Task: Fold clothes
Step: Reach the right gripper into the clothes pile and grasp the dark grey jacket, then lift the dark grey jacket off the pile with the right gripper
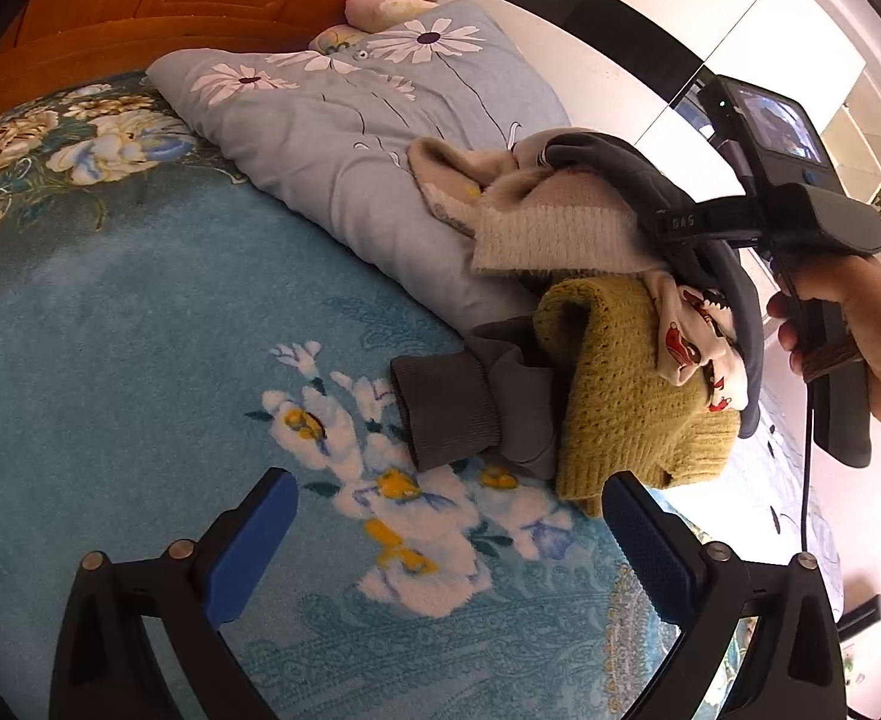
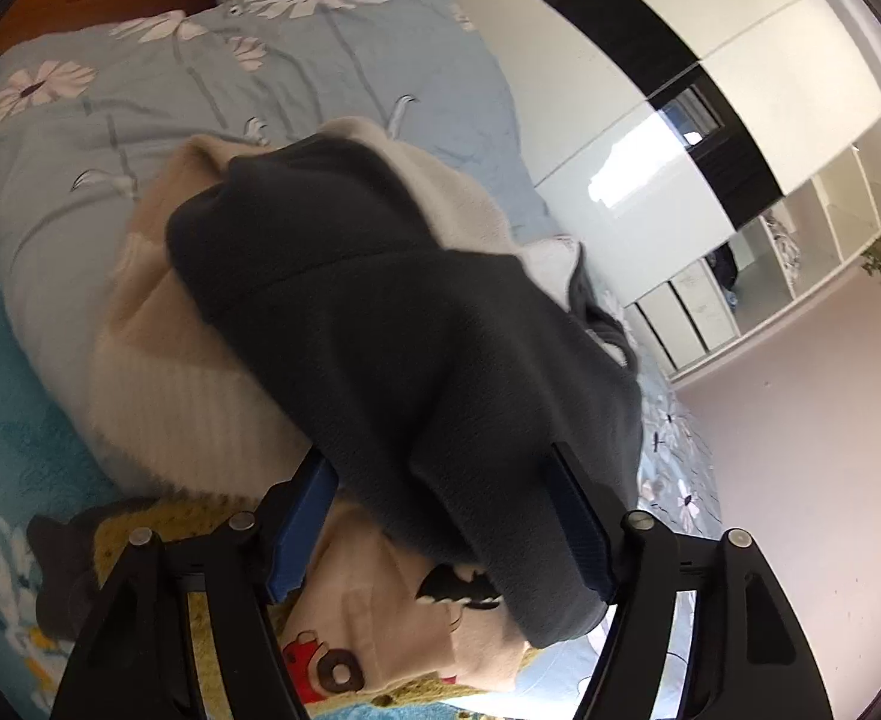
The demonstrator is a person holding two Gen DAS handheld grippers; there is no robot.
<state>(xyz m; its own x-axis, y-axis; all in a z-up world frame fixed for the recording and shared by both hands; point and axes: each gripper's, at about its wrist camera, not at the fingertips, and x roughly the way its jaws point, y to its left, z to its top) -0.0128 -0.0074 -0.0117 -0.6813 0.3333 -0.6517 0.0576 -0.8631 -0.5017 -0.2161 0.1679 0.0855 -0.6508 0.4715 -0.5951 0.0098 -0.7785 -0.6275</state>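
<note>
Holding my right gripper (image 2: 440, 516) around a dark grey fleece garment (image 2: 392, 312), pads either side; whether they pinch it I cannot tell. It tops the clothes pile (image 1: 614, 324) beside a blue-grey daisy-print quilt (image 1: 332, 138). My left gripper (image 1: 449, 546) hangs spread, empty, over the turquoise floral bedspread (image 1: 110, 360).

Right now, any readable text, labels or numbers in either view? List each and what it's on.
"SVG", or close to it, seen upside down: embossed on the dark body of the right gripper; letters uncertain.
Small screen on that gripper: shows a picture, no readable text.
Cartoon-print garment: pictures only, no words.
</note>
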